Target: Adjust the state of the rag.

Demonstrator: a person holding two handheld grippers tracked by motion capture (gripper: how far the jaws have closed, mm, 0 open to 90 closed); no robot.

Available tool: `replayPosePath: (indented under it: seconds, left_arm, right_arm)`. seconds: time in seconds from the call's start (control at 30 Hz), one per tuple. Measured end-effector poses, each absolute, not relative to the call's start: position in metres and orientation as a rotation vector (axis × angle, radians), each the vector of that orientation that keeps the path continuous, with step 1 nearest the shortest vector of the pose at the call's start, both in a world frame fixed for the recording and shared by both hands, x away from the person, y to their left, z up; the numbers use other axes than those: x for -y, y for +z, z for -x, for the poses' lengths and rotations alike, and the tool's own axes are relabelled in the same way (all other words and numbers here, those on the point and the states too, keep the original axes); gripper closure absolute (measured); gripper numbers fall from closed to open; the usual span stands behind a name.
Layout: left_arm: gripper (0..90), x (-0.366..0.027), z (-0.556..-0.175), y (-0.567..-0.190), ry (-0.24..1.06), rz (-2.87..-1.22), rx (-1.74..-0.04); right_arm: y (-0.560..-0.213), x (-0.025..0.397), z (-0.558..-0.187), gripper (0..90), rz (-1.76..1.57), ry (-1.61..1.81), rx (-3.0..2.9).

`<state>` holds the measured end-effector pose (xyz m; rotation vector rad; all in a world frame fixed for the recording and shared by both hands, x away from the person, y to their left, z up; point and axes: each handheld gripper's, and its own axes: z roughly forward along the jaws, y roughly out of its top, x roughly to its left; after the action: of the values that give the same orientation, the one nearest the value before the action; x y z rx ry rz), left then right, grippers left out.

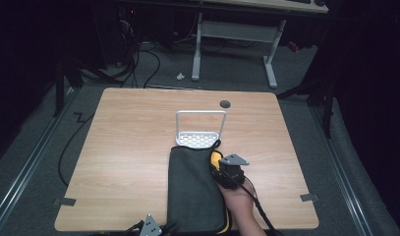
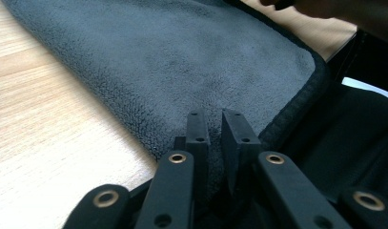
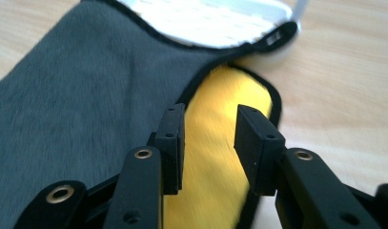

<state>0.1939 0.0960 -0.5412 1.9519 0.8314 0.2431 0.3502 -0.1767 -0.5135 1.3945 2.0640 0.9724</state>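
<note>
The grey towel [image 1: 192, 189] lies folded lengthwise on the wooden table [image 1: 124, 147], running from the near edge toward a small white metal rack [image 1: 201, 129], whose perforated base its far end partly covers. A yellow underside [image 3: 220, 143] shows along the towel's right edge, where the top layer stops short of the layer below.

The right gripper [image 1: 226, 169] sits at that right edge, held in a hand [image 1: 240, 200] that comes in from the near side. In the right gripper view its jaws stand apart by a moderate gap, one on each side of the yellow strip, with the black hem just ahead of them. The yellow cloth fills the gap between the jaws, but they do not press on it; whether the tips touch the cloth I cannot tell. The rack lies straight ahead of this gripper, just past the towel's far hem.

The left gripper [image 2: 215, 138] is at the towel's near corner by the table's edge; its grey plate [image 1: 151, 226] shows in the high view. In the left gripper view its jaws are almost together, leaving a narrow slit, and the towel's [image 2: 182, 62] grey pile is pinched up into that slit. The black hem curves off to the right of this gripper, and bare table lies to its left.
</note>
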Motion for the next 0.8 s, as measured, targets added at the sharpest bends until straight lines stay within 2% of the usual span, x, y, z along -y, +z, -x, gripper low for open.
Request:
replayPosePath:
  seconds: [0.17,0.3,0.47,0.5,0.57,0.6,0.8]
  left_arm:
    - [79.5,-0.096,-0.196,-0.542,0.238,-1.952,-0.833]
    - [78.9,-0.097,-0.198,-0.541,0.24,-1.944,-0.838]
    - [78.9,-0.097,-0.199,-0.538,0.252,-1.935,-0.84]
    - [79.0,-0.098,-0.199,-0.538,0.253,-1.935,-0.839]
    - [78.9,-0.098,-0.2,-0.538,0.248,-1.931,-0.843]
    - [78.8,-0.098,-0.2,-0.538,0.245,-1.931,-0.846]
    - [76.8,-0.1,-0.199,-0.534,0.245,-1.91,-0.847]
  right_arm:
    - [-0.514,0.172,-0.356,63.4,-1.426,1.017,-2.064]
    - [-0.497,0.173,-0.354,63.9,-1.391,1.099,-1.987]
    - [-0.512,0.171,-0.367,56.6,-1.468,0.939,-2.01]
    - [-0.515,0.171,-0.368,59.1,-1.473,0.93,-2.02]
    - [-0.518,0.169,-0.368,80.0,-1.443,0.891,-2.056]
    - [-0.517,0.169,-0.367,85.8,-1.421,0.881,-2.056]
    - [-0.498,0.192,-0.355,86.1,-1.387,0.9,-1.935]
